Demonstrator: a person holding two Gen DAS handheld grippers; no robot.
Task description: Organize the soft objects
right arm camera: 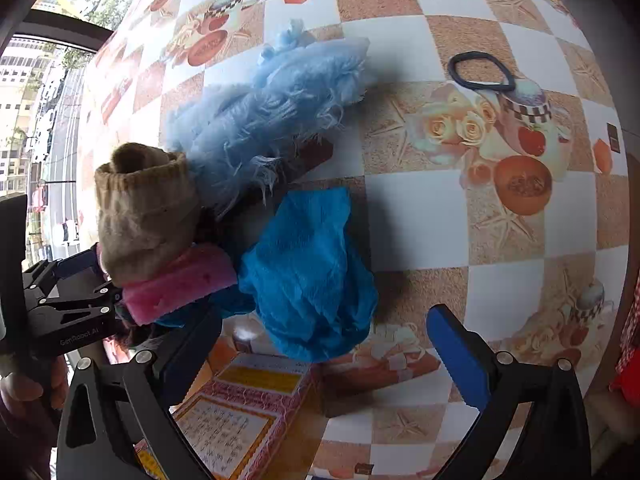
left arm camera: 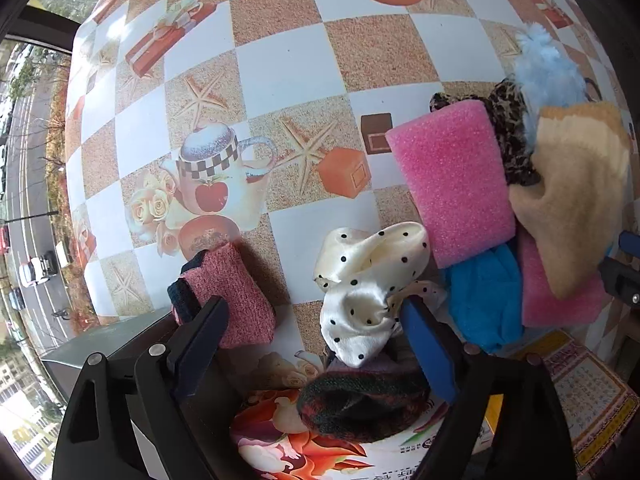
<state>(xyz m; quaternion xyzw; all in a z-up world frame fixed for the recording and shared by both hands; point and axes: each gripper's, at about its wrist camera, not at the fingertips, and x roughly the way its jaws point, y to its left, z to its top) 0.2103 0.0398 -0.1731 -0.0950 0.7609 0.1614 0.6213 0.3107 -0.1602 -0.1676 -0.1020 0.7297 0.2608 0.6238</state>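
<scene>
Both grippers (left arm camera: 312,340) (right arm camera: 324,356) spread and empty over the worktop (left arm camera: 288,68); sponges (left arm camera: 452,180), cloths (right arm camera: 312,272) partly gathered, hair tie (right arm camera: 480,72) left.

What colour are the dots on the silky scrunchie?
Black dots on cream scrunchie; clearest in the left wrist view.

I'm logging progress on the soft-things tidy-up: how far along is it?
Early. Done: one dark plaid cloth seems to sit in the flowered container below the left gripper. In hand: nothing; the left gripper and the right gripper are both open and empty. Left on the table: polka-dot cloth, pink sponge, blue cloth, fluffy light-blue piece, tan sock, red knit pad.
</scene>
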